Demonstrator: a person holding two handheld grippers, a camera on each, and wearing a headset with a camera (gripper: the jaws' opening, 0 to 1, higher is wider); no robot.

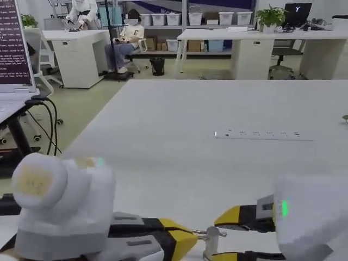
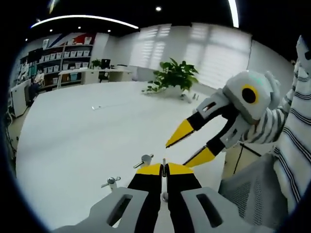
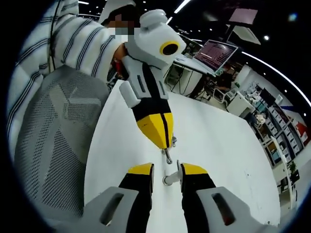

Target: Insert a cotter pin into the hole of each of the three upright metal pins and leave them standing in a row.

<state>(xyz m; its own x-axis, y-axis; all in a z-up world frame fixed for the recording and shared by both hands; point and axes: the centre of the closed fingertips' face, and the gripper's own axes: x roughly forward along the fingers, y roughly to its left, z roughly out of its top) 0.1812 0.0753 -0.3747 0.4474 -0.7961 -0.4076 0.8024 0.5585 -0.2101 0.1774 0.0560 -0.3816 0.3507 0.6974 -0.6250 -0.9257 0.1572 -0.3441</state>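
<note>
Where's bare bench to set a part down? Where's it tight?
Crowded: near edge, where left gripper, right gripper and metal pins cluster. Free: workbench from there up to the power strip, and left of the strip.

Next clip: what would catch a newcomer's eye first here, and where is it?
First, the two yellow-tipped tongs, tip to tip by the bench's near edge: the left tongs are shut on a thin cotter pin, and the right tongs are open around a small metal pin. Beyond them stretches the broad white bench, with a white power strip lying across its middle.
</note>
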